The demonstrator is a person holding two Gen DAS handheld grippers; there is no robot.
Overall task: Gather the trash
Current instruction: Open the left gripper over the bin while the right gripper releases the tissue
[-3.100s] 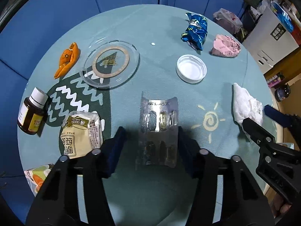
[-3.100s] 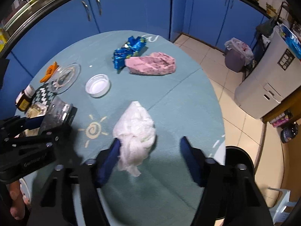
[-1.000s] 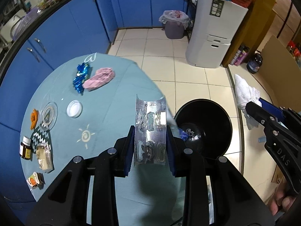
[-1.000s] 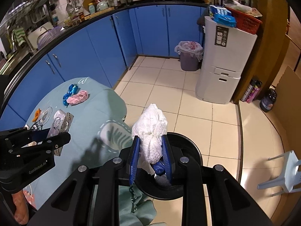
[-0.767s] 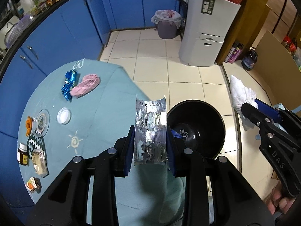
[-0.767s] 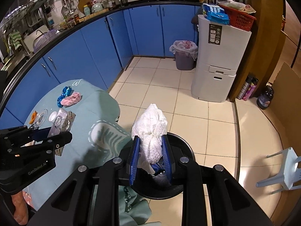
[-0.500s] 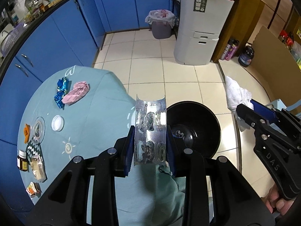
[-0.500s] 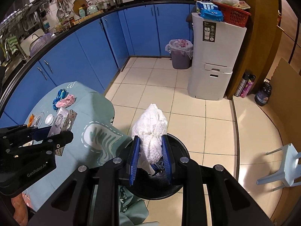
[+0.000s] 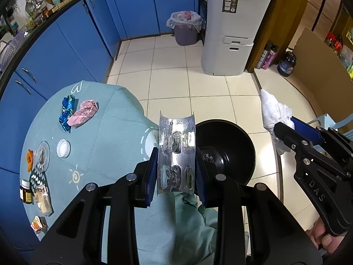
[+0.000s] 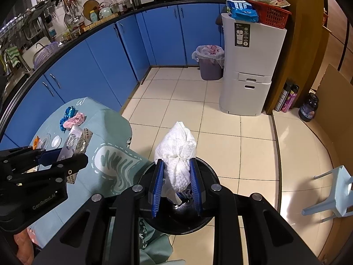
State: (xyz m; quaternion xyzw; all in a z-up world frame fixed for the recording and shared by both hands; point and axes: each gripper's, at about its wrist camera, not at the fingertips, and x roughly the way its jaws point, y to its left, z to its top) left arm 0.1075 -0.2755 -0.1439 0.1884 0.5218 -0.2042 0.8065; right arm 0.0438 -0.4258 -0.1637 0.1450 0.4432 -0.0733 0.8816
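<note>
Both grippers are clamped on trash: between the pads of the left gripper [image 9: 176, 176] stands a silver blister pack [image 9: 176, 150], bowed by the squeeze and upright, and the right gripper [image 10: 176, 185] pinches a crumpled white tissue [image 10: 177, 152] that bulges up past its fingertips. Three seconds ago each piece lay flat on the table between wide-open fingers; now both are lifted clear and carried off the table's edge. Just beyond the right fingertips, directly under the tissue, sits the black trash bin [image 10: 207, 216] on the floor, with some dark rubbish already inside. For the left gripper the same bin [image 9: 233, 145] lies just past the right-hand finger, so the pack hangs over the drooping tablecloth [image 9: 106, 145] rather than the opening. The pick-up is done; my judgement is that the tissue looks ready to drop, while the pack needs a short sideways shift first. Farther off, behind the left fingers, a blue wrapper [image 9: 67, 112], a pink wrapper [image 9: 85, 112] and a white lid [image 9: 63, 148] await collection.
</note>
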